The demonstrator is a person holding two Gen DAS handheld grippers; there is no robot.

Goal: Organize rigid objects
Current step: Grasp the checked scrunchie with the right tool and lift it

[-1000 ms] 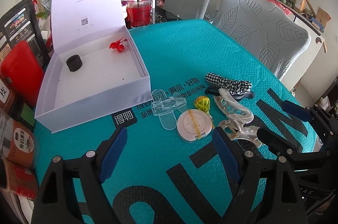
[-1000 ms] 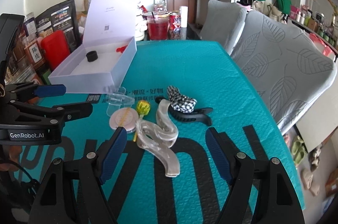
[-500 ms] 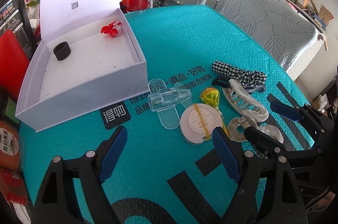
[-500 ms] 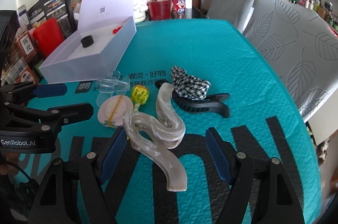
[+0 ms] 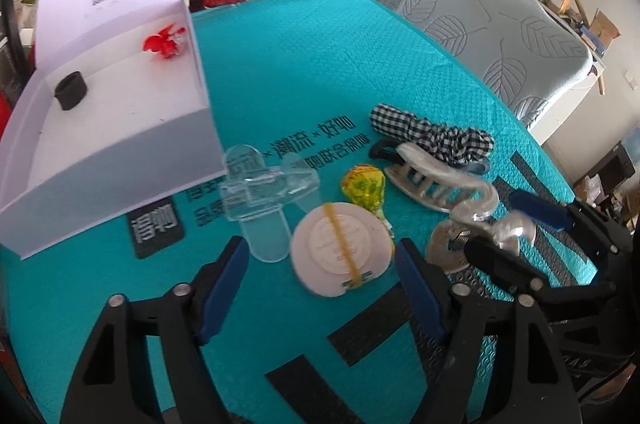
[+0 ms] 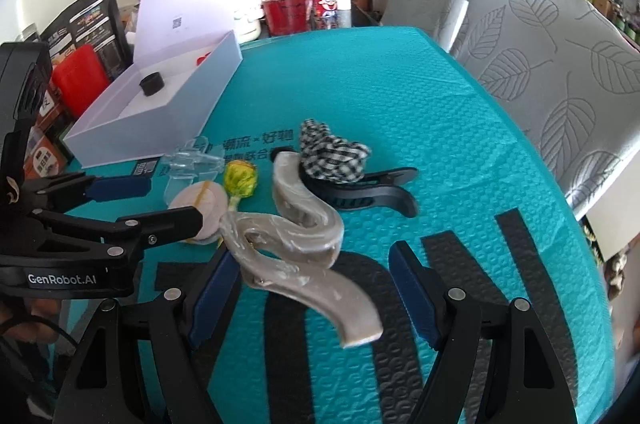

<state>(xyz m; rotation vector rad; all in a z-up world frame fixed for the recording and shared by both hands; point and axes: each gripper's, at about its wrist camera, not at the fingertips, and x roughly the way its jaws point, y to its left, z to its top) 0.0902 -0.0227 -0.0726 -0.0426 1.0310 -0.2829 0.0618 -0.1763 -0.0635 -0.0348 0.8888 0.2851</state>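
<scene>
On the teal table cover lie a round pink compact [image 5: 340,248] with a yellow band, a clear plastic clip [image 5: 264,194], a yellow wrapped lollipop [image 5: 363,188], a pearly wavy claw clip [image 6: 304,228] and a black clip with a checked bow [image 6: 334,154]. My left gripper [image 5: 320,288] is open, its fingers either side of the compact's near edge. My right gripper [image 6: 316,292] is open around the claw clip's near end. The open white box [image 5: 120,148] holds a black ring [image 5: 71,90] and a red piece [image 5: 164,42].
The white box lid [image 6: 184,8] stands upright behind the box. Red drink cup [image 6: 286,10], a can and packets stand at the table's far end. Two grey leaf-pattern chairs [image 6: 540,44] line the right side. A red container [image 6: 78,76] sits left of the box.
Both grippers have moved forward and lower toward the items. The left now straddles the compact's near edge; the right now straddles the claw clip's near end.
</scene>
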